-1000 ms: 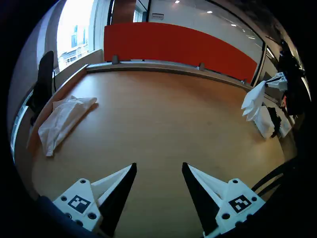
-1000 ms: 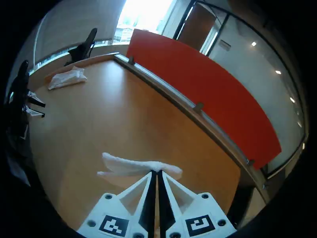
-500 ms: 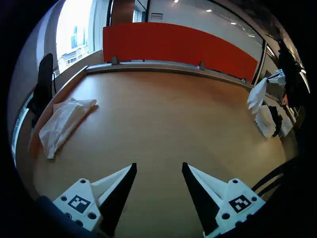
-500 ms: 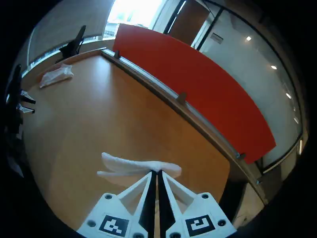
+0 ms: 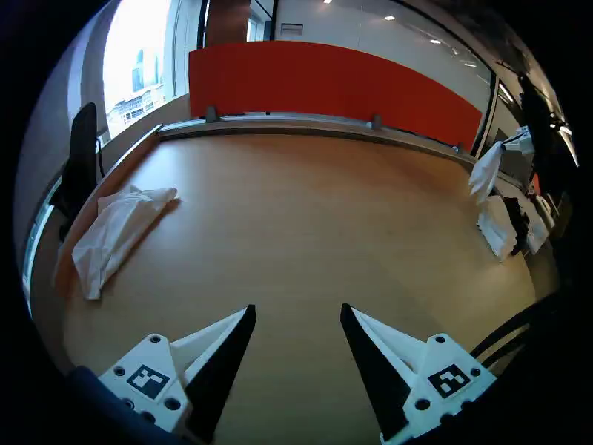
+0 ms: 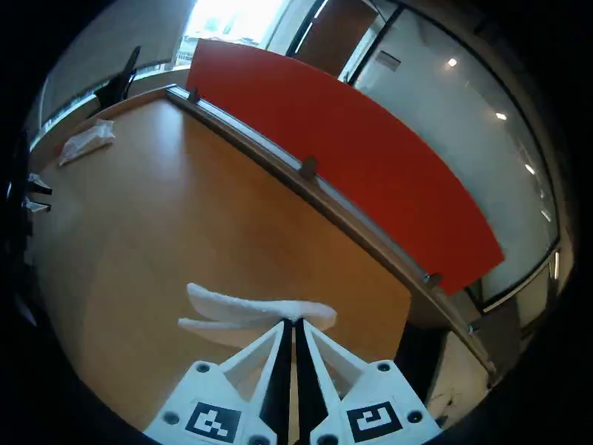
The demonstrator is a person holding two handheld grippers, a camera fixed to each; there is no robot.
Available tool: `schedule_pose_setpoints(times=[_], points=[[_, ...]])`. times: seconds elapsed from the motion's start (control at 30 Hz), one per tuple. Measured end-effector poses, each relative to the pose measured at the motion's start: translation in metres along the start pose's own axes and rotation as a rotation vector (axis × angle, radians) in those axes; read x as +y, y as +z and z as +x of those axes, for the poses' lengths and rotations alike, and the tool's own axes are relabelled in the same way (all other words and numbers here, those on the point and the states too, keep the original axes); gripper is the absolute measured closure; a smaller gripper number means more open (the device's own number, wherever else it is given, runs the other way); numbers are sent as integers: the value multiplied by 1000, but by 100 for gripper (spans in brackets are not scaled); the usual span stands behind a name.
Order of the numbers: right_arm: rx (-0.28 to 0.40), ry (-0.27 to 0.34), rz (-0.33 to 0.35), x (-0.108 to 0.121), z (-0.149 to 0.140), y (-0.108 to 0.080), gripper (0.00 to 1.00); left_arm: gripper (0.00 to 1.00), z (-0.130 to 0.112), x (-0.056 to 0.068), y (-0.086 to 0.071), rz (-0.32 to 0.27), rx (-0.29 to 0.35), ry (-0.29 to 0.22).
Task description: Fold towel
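My right gripper (image 6: 294,323) is shut on a white towel (image 6: 252,310), which bunches out past the fingertips above the wooden table (image 6: 170,222). In the left gripper view that same towel (image 5: 485,169) hangs from the far gripper at the right, over a pile of white cloth (image 5: 495,228) near the table's right edge. My left gripper (image 5: 296,311) stands open low over the table (image 5: 311,222) with nothing between its fingers. Another crumpled white towel (image 5: 117,226) lies at the table's left side; in the right gripper view this towel (image 6: 87,140) is small and far off.
A red partition (image 5: 333,81) on a grey rail runs along the table's far edge. A black chair (image 5: 78,159) stands beyond the left edge by the window. Dark items (image 5: 548,148) crowd the right side.
The right gripper has carried its towel up and away to the right in the left gripper view. Its own view has swung toward the red partition. The left gripper has hardly moved.
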State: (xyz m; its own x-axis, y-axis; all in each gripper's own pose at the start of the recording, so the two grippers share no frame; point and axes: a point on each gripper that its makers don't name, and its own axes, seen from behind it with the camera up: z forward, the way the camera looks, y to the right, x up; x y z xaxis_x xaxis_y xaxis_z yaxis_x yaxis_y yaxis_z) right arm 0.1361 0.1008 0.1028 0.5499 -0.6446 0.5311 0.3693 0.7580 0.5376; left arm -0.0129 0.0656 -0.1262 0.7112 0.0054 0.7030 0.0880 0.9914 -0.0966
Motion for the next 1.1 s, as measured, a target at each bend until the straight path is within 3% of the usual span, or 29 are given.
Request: schedule_pose_setpoints(times=[0.3, 0.7, 1.1], points=[[-27, 11, -34, 28, -15, -3, 95, 15, 1, 5, 2, -1, -5, 8], [-39, 31, -50, 36, -33, -10, 95, 16, 4, 13, 6, -12, -8, 23], [-94, 92, -84, 44, -94, -33, 96, 16, 4, 19, 7, -24, -10, 38]])
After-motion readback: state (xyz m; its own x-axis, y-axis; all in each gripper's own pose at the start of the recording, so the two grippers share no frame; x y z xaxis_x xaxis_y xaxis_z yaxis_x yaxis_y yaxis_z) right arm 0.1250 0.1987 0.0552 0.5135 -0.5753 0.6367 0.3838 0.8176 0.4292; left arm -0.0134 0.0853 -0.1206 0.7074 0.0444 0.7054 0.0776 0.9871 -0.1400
